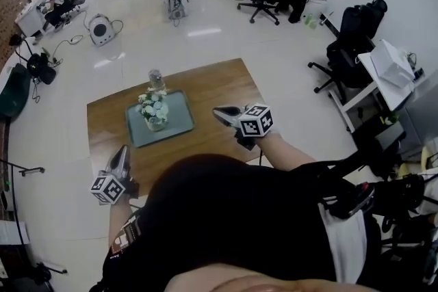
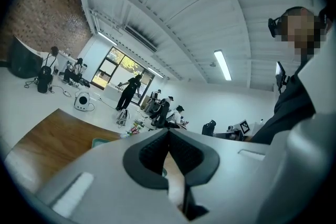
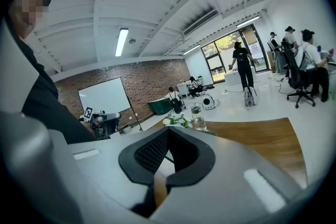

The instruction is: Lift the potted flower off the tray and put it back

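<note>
black-clad torso [image 1: 233, 215] fills the near edge; left gripper [image 1: 124, 148] hangs off the near-left corner of the table [image 1: 226, 89], jaws pressed together on nothing; potted flower [image 1: 154, 111] stands upright on the tray [image 1: 179, 121], ahead of it and well apart; right gripper [image 1: 216, 111], likewise closed and empty, sits near the tray's right edge; this fits a pot awaiting lifting or already returned; either way, keep both jaws clear of the blooms
</note>
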Demonstrator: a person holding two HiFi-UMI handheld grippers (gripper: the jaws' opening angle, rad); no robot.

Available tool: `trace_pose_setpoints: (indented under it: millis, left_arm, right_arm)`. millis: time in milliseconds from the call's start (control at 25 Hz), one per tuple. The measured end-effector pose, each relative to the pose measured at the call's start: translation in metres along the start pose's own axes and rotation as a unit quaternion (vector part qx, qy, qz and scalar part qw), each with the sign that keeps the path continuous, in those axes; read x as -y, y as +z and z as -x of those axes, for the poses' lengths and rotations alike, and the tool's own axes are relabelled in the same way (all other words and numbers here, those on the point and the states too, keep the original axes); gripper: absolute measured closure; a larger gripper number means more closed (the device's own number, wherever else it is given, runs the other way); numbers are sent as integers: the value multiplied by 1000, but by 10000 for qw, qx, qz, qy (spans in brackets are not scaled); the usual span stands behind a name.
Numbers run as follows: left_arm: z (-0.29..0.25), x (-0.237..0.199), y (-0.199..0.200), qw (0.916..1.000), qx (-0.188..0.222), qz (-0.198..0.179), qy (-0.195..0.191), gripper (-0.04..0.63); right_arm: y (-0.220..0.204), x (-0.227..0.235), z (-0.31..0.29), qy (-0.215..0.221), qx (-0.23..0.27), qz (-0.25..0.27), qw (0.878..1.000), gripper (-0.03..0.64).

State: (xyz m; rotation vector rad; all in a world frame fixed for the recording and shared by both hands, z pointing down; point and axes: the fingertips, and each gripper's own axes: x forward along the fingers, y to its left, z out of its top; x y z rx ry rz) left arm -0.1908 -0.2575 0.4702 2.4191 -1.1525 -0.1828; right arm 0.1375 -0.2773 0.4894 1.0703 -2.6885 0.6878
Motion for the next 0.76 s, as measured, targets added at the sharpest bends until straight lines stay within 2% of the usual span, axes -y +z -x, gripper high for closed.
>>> trace_pose_setpoints:
  millis: [280, 760]
  left_arm:
    - [-9, 1, -15, 9999, -128, 92, -41, 594]
    - [-13, 3, -29, 9989, -369, 211, -173, 594]
  right_arm:
    - [-16, 1, -10, 45, -273, 58, 9996, 604]
    - [-28, -7, -8, 11, -376, 44, 9993, 604]
